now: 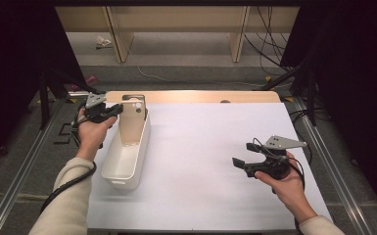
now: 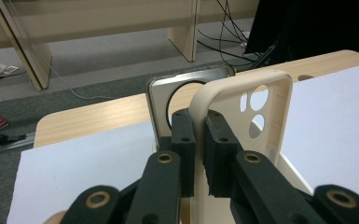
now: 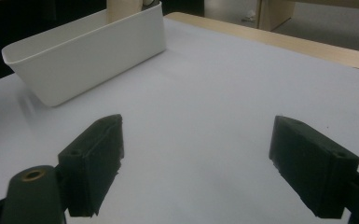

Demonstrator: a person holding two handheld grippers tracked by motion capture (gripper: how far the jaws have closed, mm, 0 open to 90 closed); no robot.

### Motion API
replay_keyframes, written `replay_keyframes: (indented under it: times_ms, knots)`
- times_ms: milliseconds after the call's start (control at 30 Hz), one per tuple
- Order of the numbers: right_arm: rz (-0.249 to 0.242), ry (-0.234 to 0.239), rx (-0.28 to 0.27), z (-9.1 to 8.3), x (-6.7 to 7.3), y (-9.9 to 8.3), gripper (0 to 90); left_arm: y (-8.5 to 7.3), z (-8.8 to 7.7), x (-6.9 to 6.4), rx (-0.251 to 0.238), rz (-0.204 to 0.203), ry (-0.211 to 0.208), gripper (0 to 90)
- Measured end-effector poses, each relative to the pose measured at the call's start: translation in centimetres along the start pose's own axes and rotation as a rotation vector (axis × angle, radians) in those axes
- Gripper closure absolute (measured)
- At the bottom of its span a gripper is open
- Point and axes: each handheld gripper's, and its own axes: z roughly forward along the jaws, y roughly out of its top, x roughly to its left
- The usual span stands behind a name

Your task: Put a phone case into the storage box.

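A beige phone case stands upright in the far end of a white bin. My left gripper is shut on the case's left edge; in the left gripper view the pads pinch the beige rim, with camera cutouts at its upper right. Right behind it stands a grey case with a black ring. My right gripper is open over the white sheet at the right, with nothing between its jaws. The bin lies off to its left.
A white sheet covers most of the wooden table. Beyond the far edge are a grey floor, wooden bench legs and cables. Metal rails run along both sides of the table.
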Motion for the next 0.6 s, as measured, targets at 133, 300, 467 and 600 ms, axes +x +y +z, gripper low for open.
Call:
replay_keyframes:
  times_ms: [133, 300, 467, 600]
  knots:
    - [-0.001, 0.000, 0.000, 0.02, 0.00, 0.00, 18.7, -0.12, -0.13, 0.09, 0.000, -0.011, 0.007, 83.5]
    - [-0.001, 0.000, 0.000, 0.03, 0.01, 0.00, 18.7, -0.22, -0.37, 0.09, 0.002, -0.033, 0.015, 83.5]
    - [-0.002, 0.000, 0.000, 0.06, 0.04, 0.00, 18.7, -0.38, -0.19, 0.22, 0.001, -0.030, 0.023, 83.3]
    - [-0.001, 0.000, 0.000, 0.02, 0.02, 0.00, 18.7, -0.53, 0.20, 0.51, 0.004, -0.023, 0.032, 82.5]
